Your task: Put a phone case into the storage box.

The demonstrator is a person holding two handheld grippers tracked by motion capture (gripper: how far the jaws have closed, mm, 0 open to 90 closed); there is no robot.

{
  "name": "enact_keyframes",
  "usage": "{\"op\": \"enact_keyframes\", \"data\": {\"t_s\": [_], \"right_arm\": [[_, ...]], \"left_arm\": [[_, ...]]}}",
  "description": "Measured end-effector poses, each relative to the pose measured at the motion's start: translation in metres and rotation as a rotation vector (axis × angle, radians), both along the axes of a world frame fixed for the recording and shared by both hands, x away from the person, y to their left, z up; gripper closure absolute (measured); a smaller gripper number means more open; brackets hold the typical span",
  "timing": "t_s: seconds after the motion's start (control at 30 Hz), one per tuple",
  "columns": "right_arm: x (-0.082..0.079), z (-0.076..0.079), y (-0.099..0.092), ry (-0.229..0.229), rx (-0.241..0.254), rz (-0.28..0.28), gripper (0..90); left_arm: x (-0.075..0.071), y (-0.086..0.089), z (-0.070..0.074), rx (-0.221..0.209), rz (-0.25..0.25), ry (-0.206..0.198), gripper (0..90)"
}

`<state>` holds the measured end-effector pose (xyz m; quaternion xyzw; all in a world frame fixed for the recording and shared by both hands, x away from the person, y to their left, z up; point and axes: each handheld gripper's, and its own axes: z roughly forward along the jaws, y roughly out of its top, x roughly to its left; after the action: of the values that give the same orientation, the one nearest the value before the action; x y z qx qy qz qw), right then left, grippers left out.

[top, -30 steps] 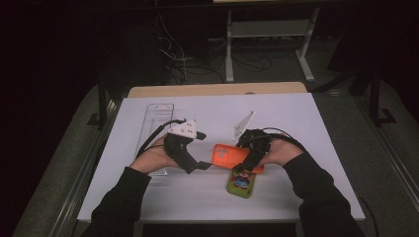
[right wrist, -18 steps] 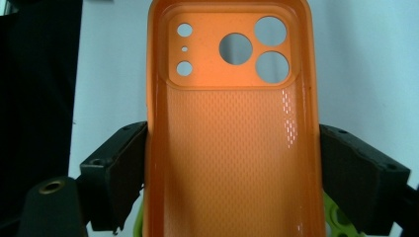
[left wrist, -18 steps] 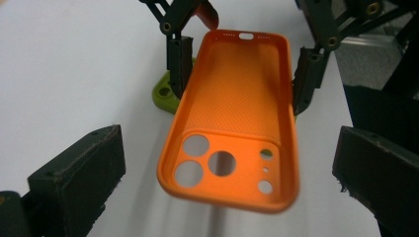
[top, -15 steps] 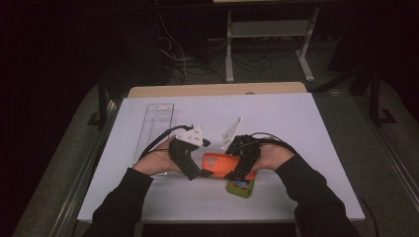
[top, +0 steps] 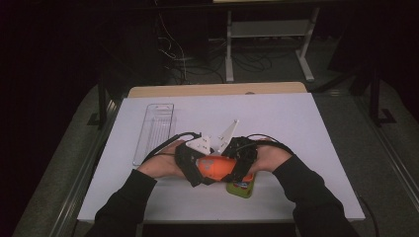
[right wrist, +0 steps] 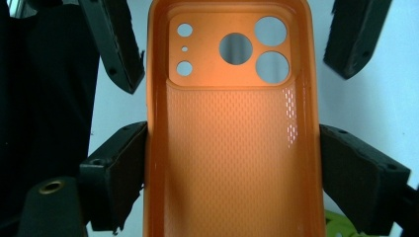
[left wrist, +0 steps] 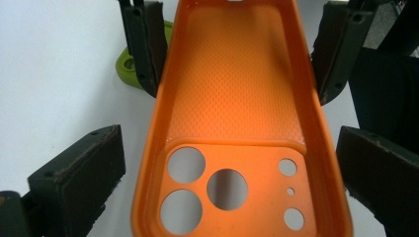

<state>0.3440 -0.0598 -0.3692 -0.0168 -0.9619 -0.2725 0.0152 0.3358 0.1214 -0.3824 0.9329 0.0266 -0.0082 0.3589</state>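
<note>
An orange phone case (top: pixel 216 167) hangs just above the white table between both hands, its open inside facing the cameras. My right gripper (right wrist: pixel 232 131) is shut on its long sides at the plain end, pads pressed against both edges. My left gripper (left wrist: pixel 230 140) straddles the end with the camera holes; its jaws stand open, with a visible gap on the left side. From above, the left gripper (top: pixel 200 170) and the right gripper (top: pixel 236 163) face each other across the case. A green object (top: pixel 240 187) lies on the table under the right gripper.
A clear plastic tray (top: pixel 154 129) lies at the back left of the white table cover (top: pixel 306 133). A wooden table edge (top: pixel 217 90) runs along the back. Beyond the table is a dark floor with cables and a metal stand (top: pixel 267 29).
The right gripper has carried the orange case left and nearer to the person. The left gripper has moved right and down, so that its jaws now flank the case's camera end.
</note>
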Motion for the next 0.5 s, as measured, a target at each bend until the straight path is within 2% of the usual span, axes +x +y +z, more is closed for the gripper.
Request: {"op": "enact_keyframes", "data": {"t_s": [0.13,0.23,0.37,0.5], "right_arm": [[0.0005,0.0005,-0.0008,-0.005,0.006,0.005,14.9],[0.0004,0.001,-0.0011,-0.003,0.006,0.004,14.9],[-0.0002,0.0012,-0.0006,0.0,0.01,0.004,14.9],[-0.0004,0.0019,-0.0007,-0.002,0.013,0.004,14.8]], "left_arm": [[-0.0003,-0.0006,-0.0017,0.016,-0.005,-0.001,0.0],[-0.0002,0.0003,-0.002,0.016,-0.01,-0.009,5.7],[-0.0002,0.0,-0.0026,0.024,-0.013,-0.006,6.7],[0.0002,0.0014,-0.0029,0.021,-0.016,-0.001,11.5]]}}
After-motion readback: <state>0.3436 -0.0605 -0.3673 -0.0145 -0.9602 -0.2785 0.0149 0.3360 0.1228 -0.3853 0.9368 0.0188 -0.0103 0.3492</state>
